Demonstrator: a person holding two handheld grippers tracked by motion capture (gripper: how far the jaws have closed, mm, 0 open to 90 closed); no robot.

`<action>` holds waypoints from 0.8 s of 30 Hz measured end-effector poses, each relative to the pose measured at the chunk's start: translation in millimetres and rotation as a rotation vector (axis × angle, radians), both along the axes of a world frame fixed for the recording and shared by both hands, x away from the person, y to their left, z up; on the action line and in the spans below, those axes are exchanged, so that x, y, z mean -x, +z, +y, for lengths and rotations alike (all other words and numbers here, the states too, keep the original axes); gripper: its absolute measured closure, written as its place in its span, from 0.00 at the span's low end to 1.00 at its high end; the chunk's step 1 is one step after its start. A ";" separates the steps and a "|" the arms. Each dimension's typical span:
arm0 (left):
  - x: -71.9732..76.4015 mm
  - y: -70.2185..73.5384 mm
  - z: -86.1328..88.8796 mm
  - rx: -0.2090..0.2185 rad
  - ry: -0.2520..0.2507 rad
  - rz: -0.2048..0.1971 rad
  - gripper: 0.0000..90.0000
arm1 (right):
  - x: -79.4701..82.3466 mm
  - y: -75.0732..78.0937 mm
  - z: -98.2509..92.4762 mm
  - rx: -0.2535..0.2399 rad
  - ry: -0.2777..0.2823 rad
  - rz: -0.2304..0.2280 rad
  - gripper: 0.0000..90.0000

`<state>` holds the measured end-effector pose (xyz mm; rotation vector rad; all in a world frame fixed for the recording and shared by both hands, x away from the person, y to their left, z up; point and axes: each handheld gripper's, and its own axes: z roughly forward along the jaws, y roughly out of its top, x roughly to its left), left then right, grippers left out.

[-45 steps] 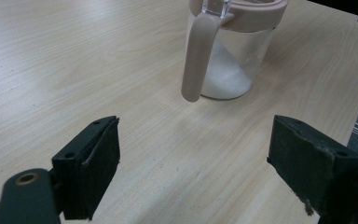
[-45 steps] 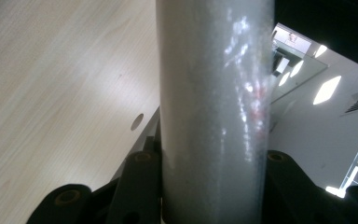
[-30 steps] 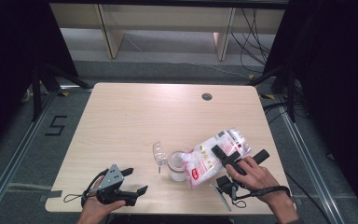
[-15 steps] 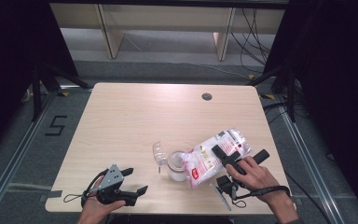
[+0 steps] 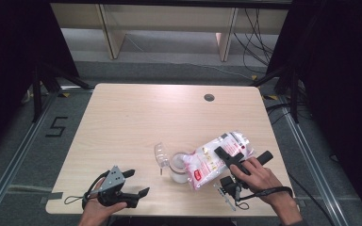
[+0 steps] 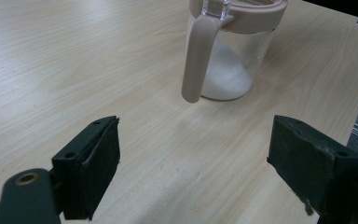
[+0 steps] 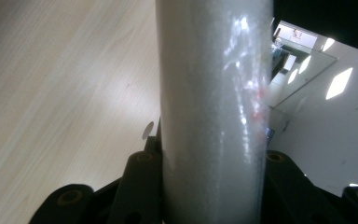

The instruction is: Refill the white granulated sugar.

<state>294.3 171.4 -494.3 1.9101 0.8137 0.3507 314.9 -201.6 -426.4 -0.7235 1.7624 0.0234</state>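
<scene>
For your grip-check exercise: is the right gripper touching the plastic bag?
Touching. The right gripper view shows the bag clamped between both jaws of the right gripper, with no gap.

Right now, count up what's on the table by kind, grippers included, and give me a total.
Grippers: 2, the left gripper and the right gripper
Bags: 1, the bag of white grains
Jars: 1, the jar with its flip lid open
Total: 4
</scene>
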 end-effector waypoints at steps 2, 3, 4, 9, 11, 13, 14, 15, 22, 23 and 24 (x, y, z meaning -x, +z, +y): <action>-0.1 -0.2 -0.2 0.002 0.001 0.002 0.18 | -1.7 1.9 -0.9 -0.002 0.016 0.005 0.79; 0.0 -0.3 -0.2 0.003 0.001 0.002 0.18 | -0.9 0.5 -2.0 -0.033 -0.001 0.017 0.79; 0.0 -0.3 -0.3 0.002 0.001 0.002 0.18 | -1.7 0.6 -3.0 -0.050 0.008 0.019 0.79; 0.0 -0.4 -0.2 0.002 0.002 0.002 0.18 | -2.6 4.7 -6.7 -0.092 0.012 0.054 0.80; 0.0 -0.5 -0.4 0.004 0.004 0.004 0.18 | -3.3 3.8 -7.8 -0.112 0.009 0.068 0.80; 0.2 -0.3 -0.3 0.003 0.001 0.004 0.18 | -4.6 1.7 -10.4 -0.154 -0.003 0.102 0.80; 0.0 -0.2 -0.1 0.001 0.000 0.001 0.18 | -6.4 3.6 -9.7 -0.141 0.035 0.085 0.80; 0.1 -0.3 -0.5 0.008 0.003 0.002 0.18 | -6.2 2.2 -11.2 -0.161 0.014 0.106 0.80; -0.4 0.0 1.1 0.014 0.007 0.005 0.18 | -10.5 1.5 -17.8 -0.279 0.026 0.177 0.80; -0.4 0.2 1.2 0.008 0.002 0.001 0.18 | -10.4 0.8 -18.7 -0.294 0.019 0.188 0.80; -0.5 0.3 1.2 0.006 0.002 -0.001 0.18 | -10.7 -1.1 -20.4 -0.343 -0.003 0.228 0.80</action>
